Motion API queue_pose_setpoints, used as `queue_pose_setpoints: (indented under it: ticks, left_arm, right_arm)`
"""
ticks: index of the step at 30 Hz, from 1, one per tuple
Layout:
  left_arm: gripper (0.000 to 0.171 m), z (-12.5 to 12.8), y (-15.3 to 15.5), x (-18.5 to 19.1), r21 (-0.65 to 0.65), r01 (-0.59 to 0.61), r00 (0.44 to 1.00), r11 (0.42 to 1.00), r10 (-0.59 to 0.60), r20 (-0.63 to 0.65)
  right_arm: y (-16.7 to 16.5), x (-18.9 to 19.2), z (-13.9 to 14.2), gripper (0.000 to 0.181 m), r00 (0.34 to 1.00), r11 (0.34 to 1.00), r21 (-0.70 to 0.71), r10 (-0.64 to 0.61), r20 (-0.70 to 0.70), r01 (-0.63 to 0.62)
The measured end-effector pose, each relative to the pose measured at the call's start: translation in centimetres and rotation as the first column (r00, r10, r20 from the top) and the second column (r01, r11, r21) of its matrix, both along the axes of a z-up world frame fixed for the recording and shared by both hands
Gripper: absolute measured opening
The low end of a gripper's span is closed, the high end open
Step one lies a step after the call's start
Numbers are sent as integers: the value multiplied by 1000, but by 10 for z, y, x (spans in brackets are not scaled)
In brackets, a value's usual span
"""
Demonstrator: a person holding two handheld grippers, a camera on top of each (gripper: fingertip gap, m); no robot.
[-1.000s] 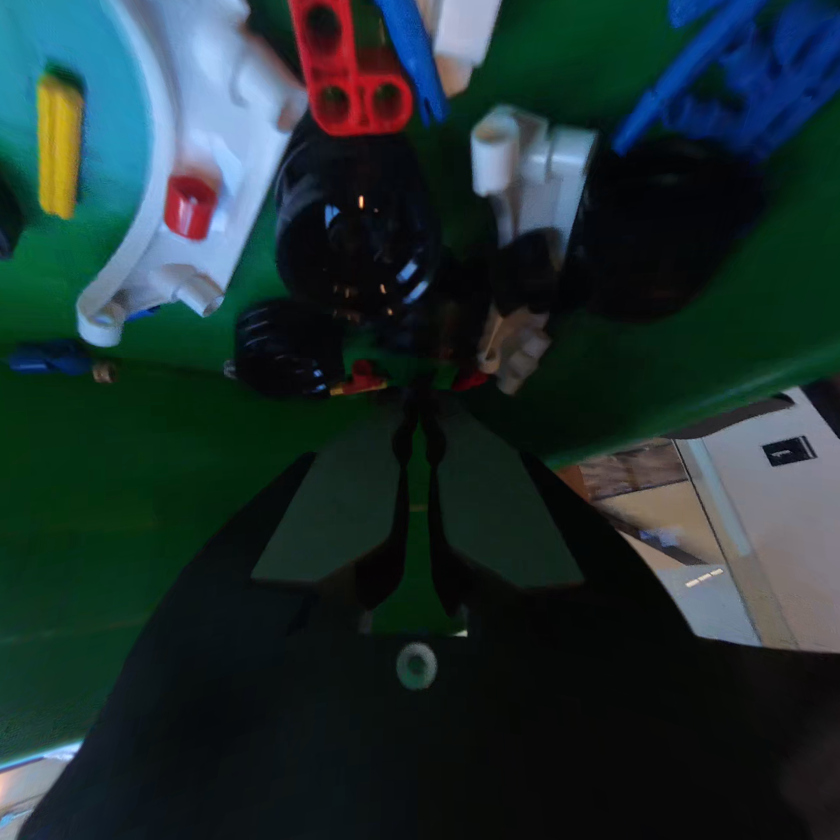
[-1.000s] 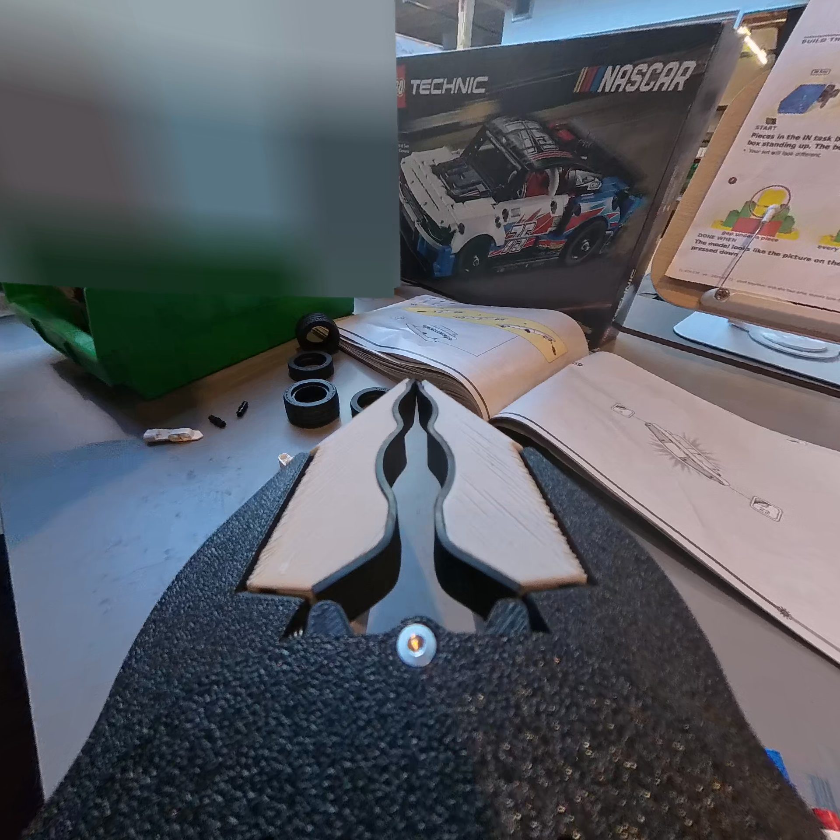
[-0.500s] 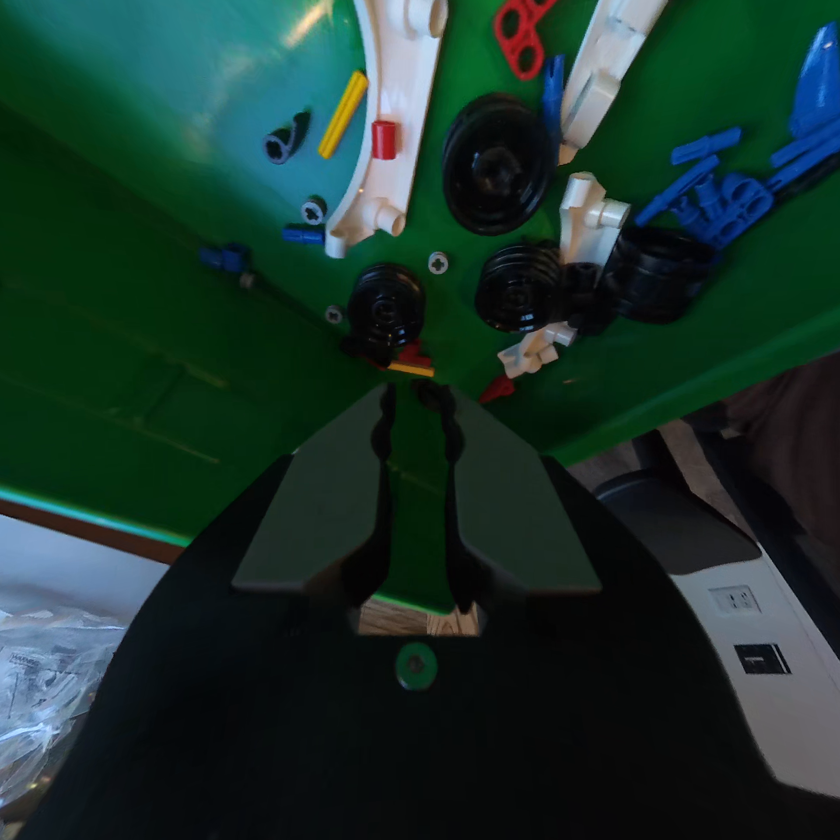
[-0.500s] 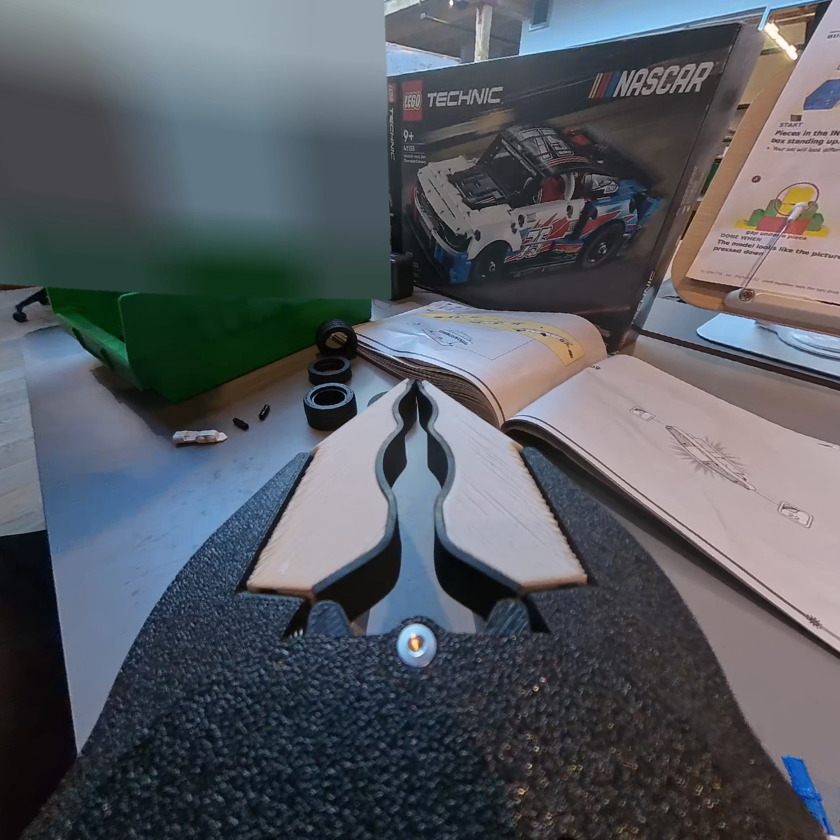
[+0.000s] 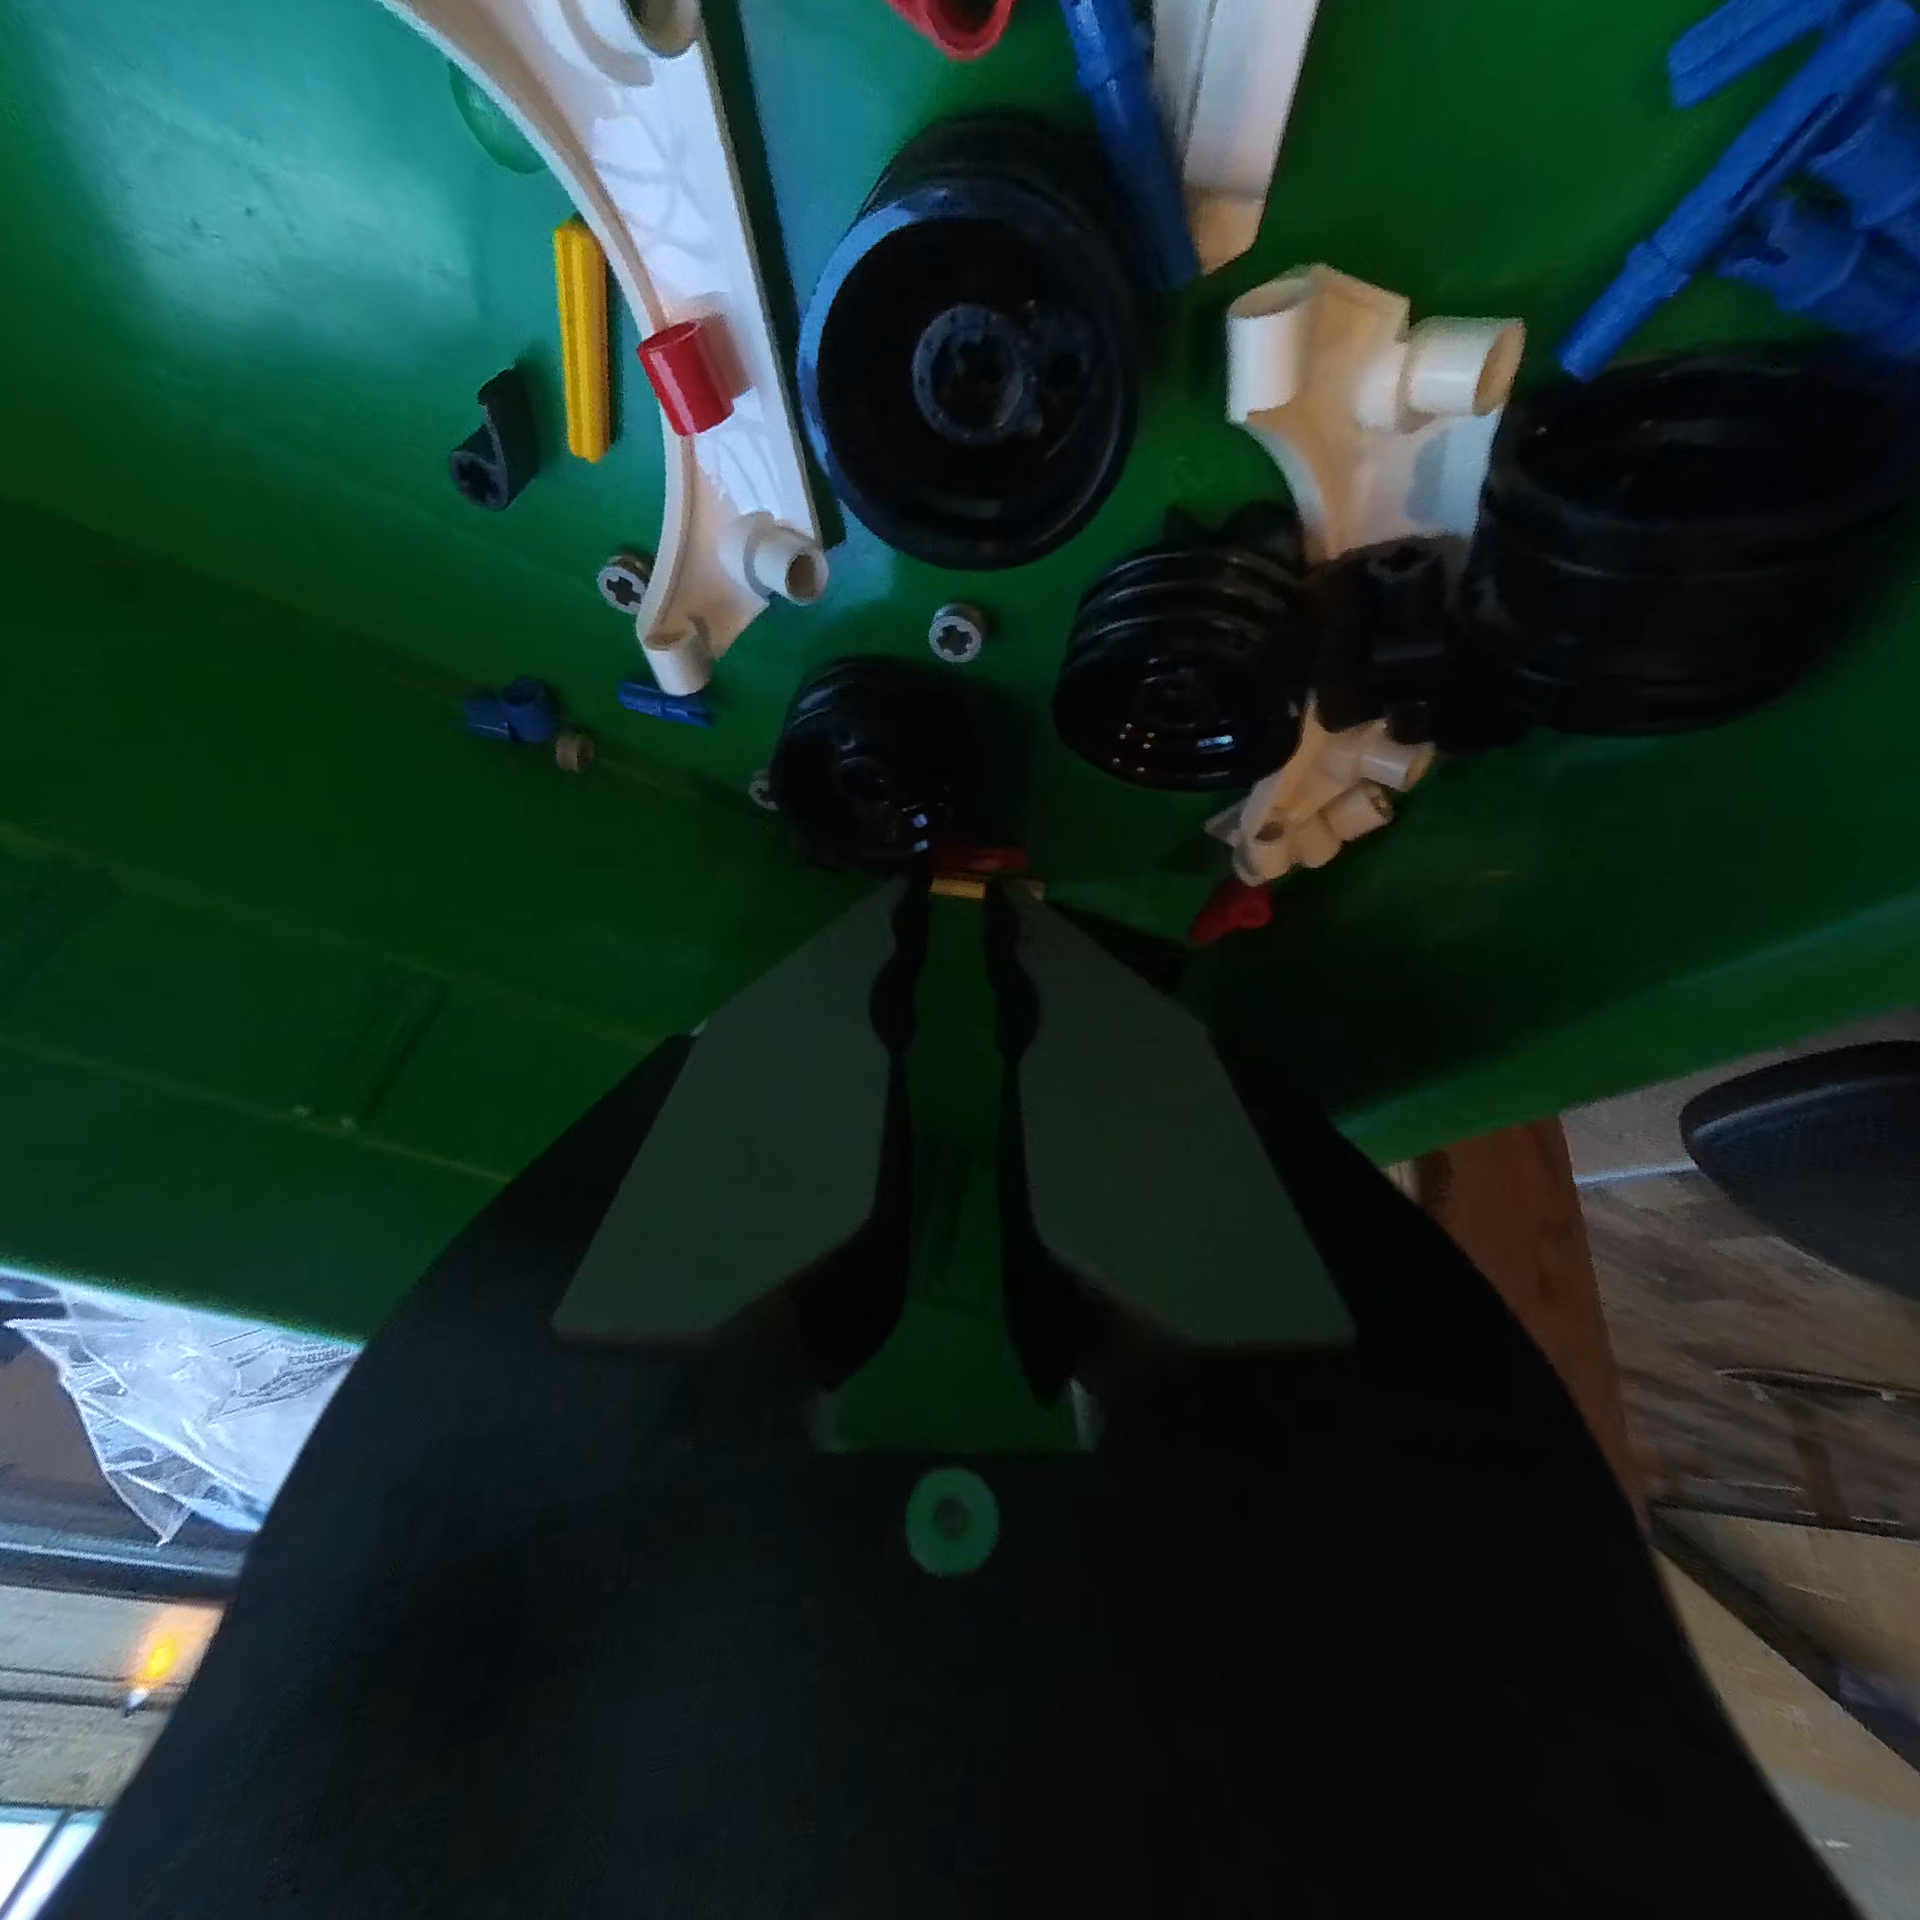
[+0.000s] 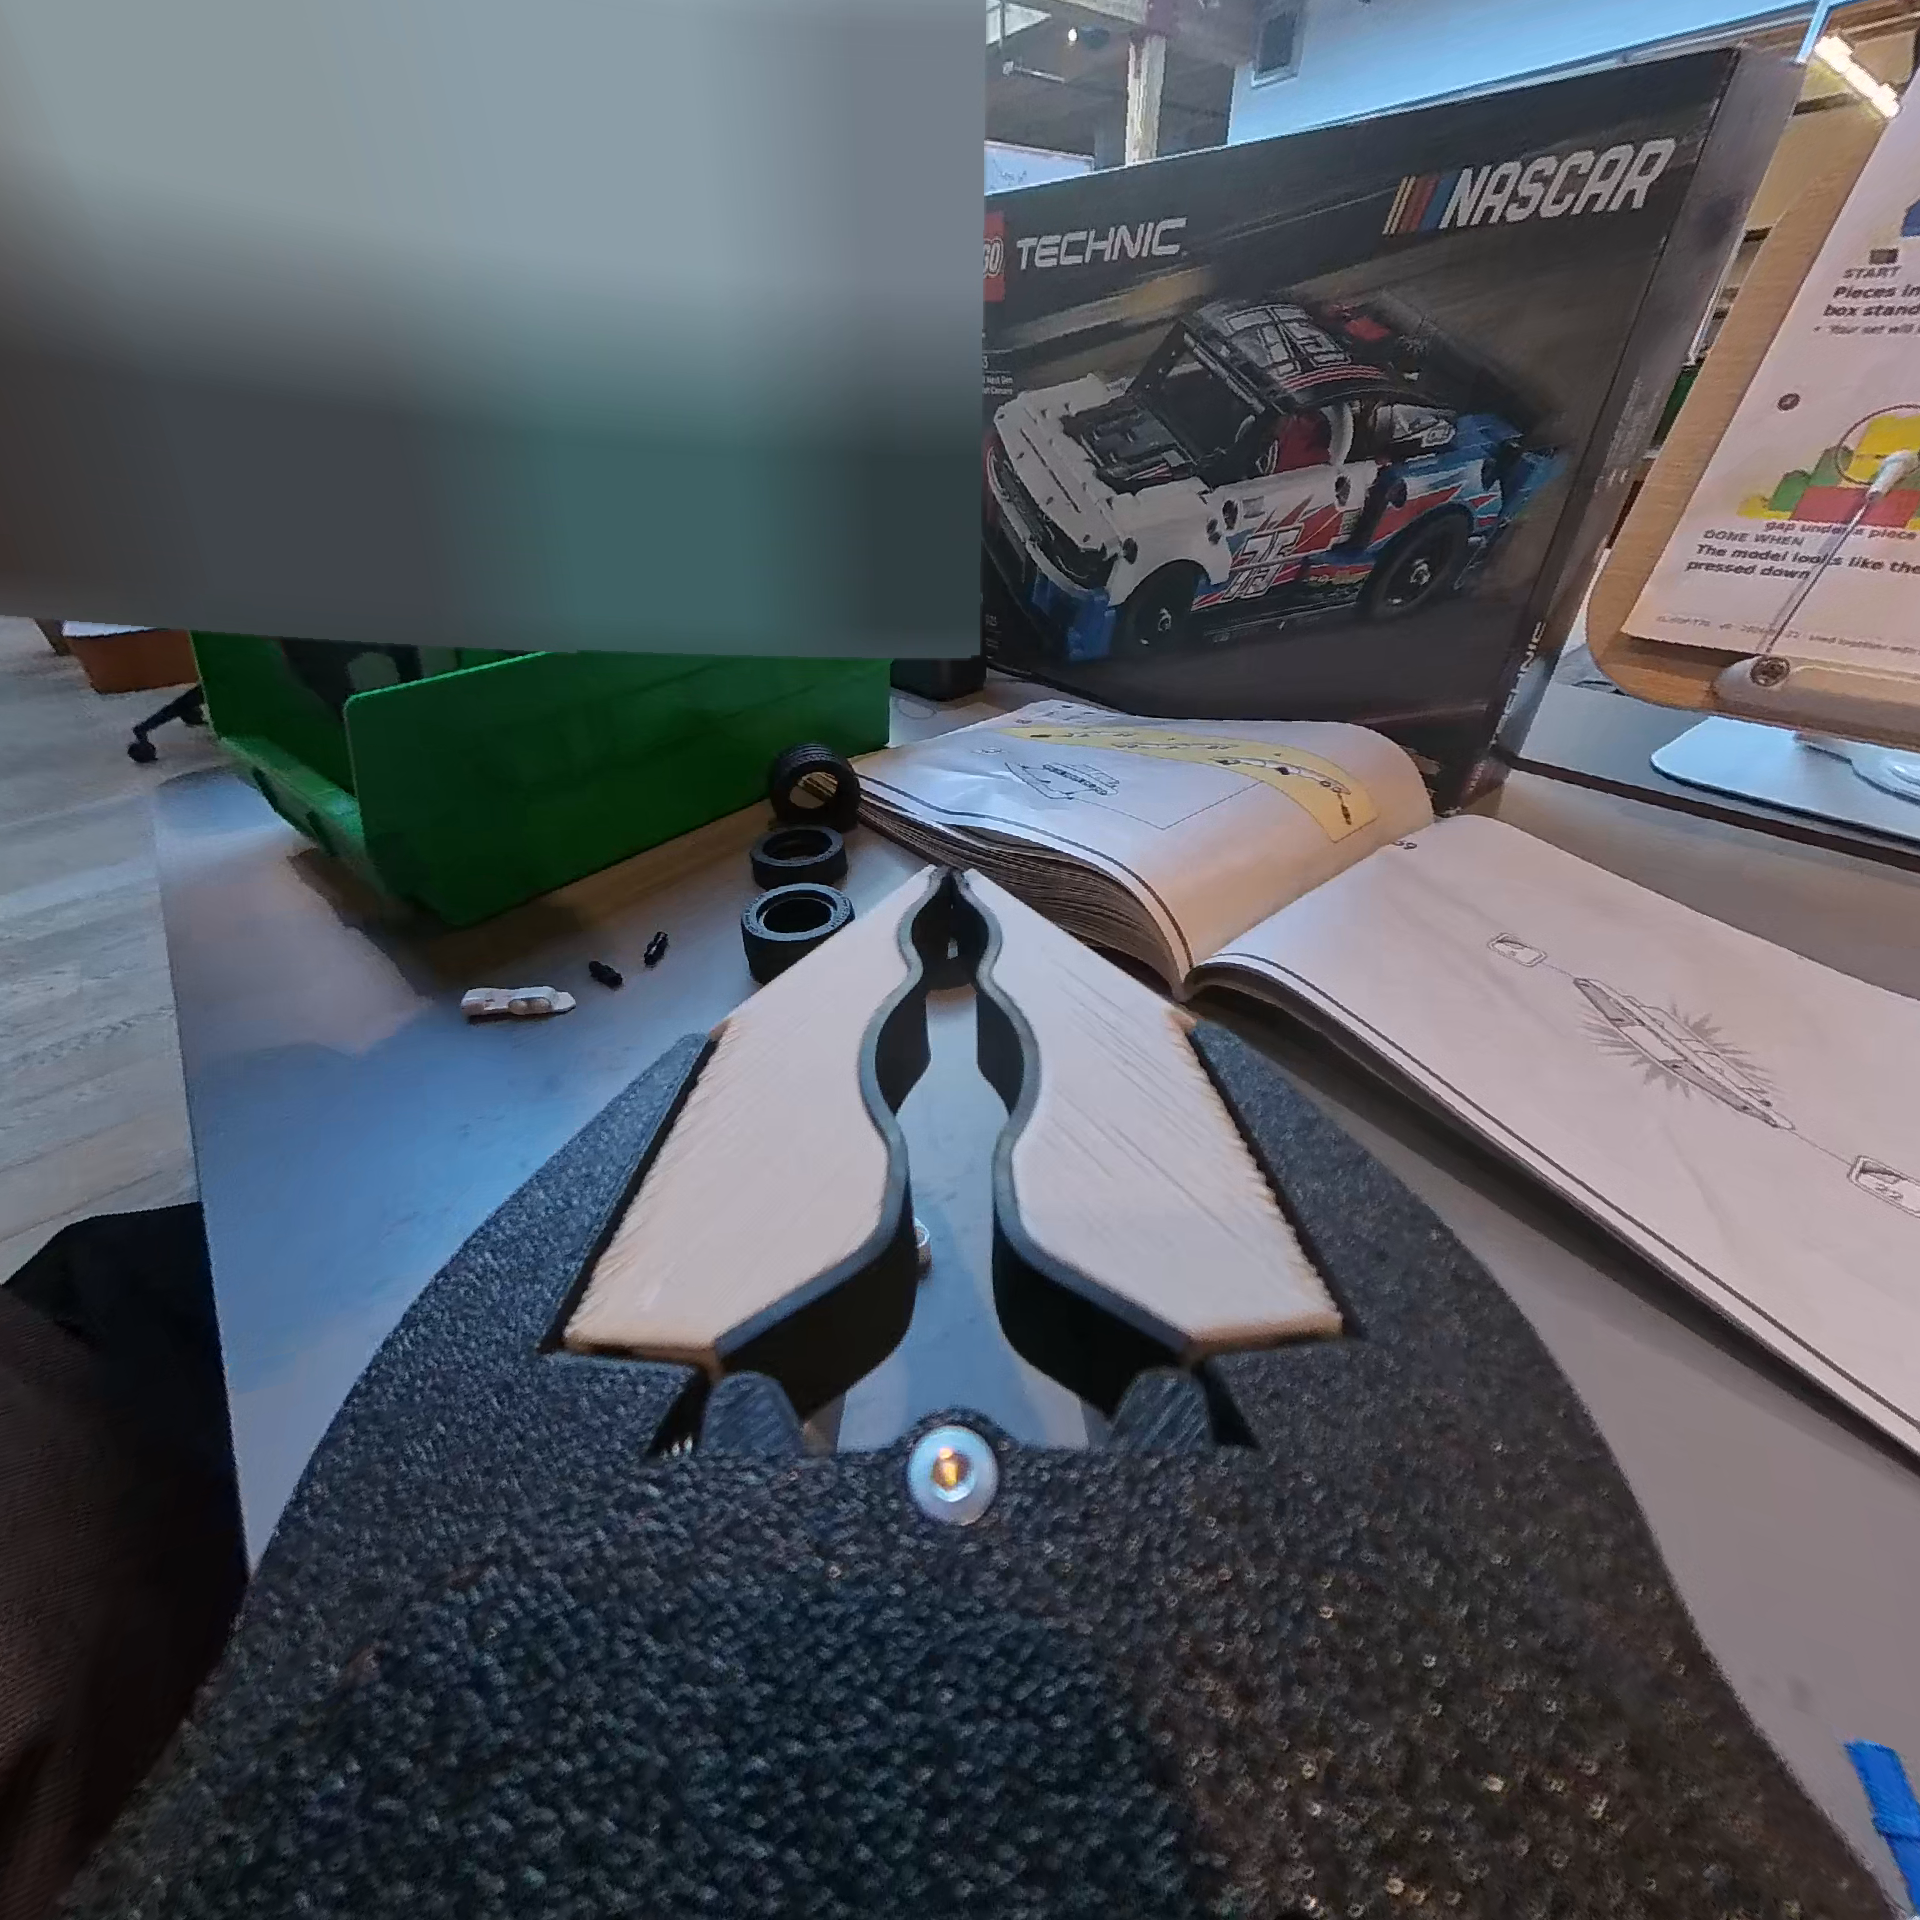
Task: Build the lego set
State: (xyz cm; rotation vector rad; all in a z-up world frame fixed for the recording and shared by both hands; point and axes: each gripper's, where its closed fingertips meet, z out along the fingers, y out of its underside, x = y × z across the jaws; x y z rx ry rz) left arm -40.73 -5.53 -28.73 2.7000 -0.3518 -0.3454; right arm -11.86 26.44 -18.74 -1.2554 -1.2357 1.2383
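The left hand-held gripper (image 5: 954,891) is down inside the green bin (image 5: 260,883), fingers a narrow gap apart with nothing between them as far as I can see, tips right at a tiny yellow piece (image 5: 958,889) and a red piece (image 5: 982,858) near the bin's wall. Looks to me like it's lining up to pinch one of those, which would explain the small opening: a wider one would snag the small wheel (image 5: 883,764) sitting just past the tips on the left. Further out there's a second wheel (image 5: 1179,681) to the right, a bigger wheel (image 5: 971,343) beyond that, a white arch (image 5: 707,416) with a red bush (image 5: 691,374) on it, a yellow axle (image 5: 582,343) and a heap of blue parts (image 5: 1787,197) at the far right. Everything's dumped loose, so picking is a fishing job. The right hand-held gripper (image 6: 951,883) is parked low over the surface (image 6: 416,1091), fingers pressed together at the tips and empty, I'd guess just waiting. Just beyond it are three tyres (image 6: 797,914), two black pins (image 6: 629,961) and a light grey piece (image 6: 517,1001), laid out by the open manual (image 6: 1299,883), probably staged for the current step. The box (image 6: 1351,416) stands behind.
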Motion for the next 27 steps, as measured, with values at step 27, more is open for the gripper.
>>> queue_pose_setpoints:
  ticks: [27]
  left_arm:
    - [15, 0, 1, 19, 68, 104, 990, 992, -110, 85]
  right_arm:
    - [-2, 2, 0, 0, 1000, 999, -28, 19, -3, -19]
